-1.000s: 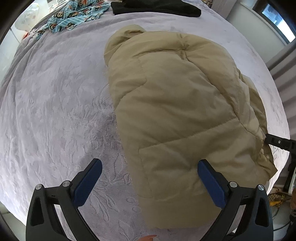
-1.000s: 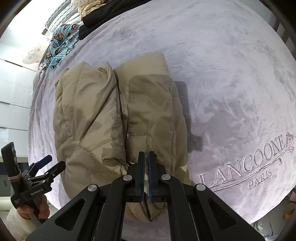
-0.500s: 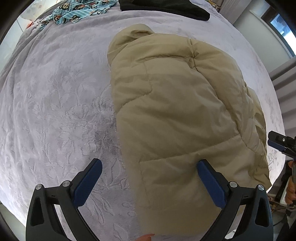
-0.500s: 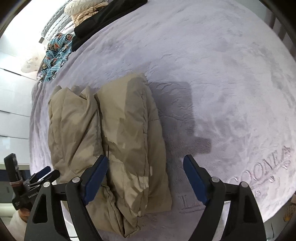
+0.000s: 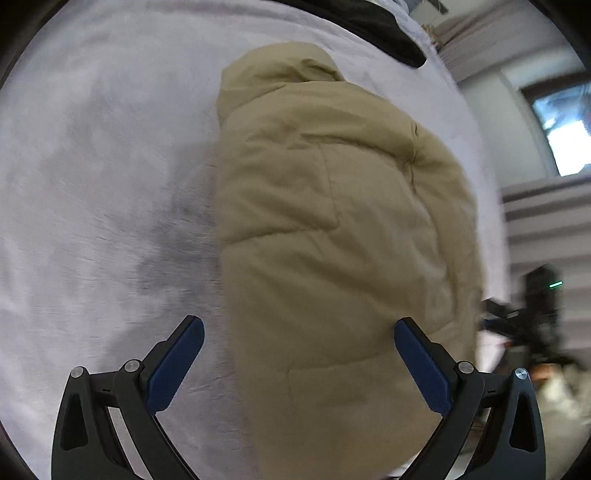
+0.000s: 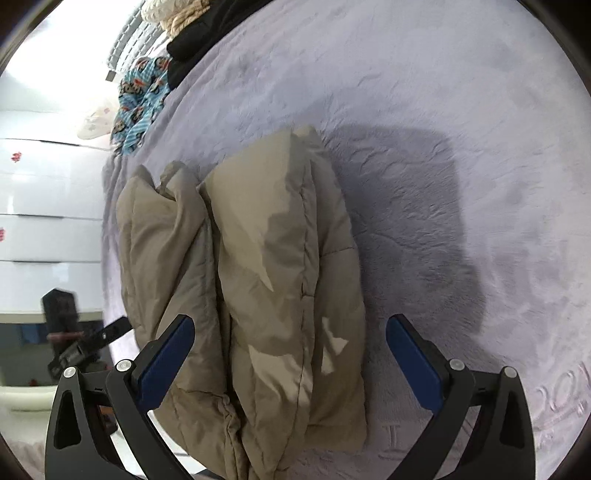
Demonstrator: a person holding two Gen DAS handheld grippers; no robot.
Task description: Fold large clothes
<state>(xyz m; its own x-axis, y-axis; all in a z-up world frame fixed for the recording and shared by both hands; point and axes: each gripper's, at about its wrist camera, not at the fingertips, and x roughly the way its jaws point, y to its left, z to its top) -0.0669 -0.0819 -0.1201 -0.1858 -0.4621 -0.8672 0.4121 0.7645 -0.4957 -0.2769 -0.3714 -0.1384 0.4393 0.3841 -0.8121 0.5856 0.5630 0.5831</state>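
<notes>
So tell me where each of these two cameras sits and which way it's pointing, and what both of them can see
Left wrist: on the left gripper, angled down over the tan puffer jacket on the lilac blanket; its own open fingers show, the right gripper at the right edge.
Right wrist: on the right gripper, angled down at the jacket's folded edge; its own fingers, just opened, nothing gripped; left gripper at left.
Shared: jacket, blanket, black garment.
</notes>
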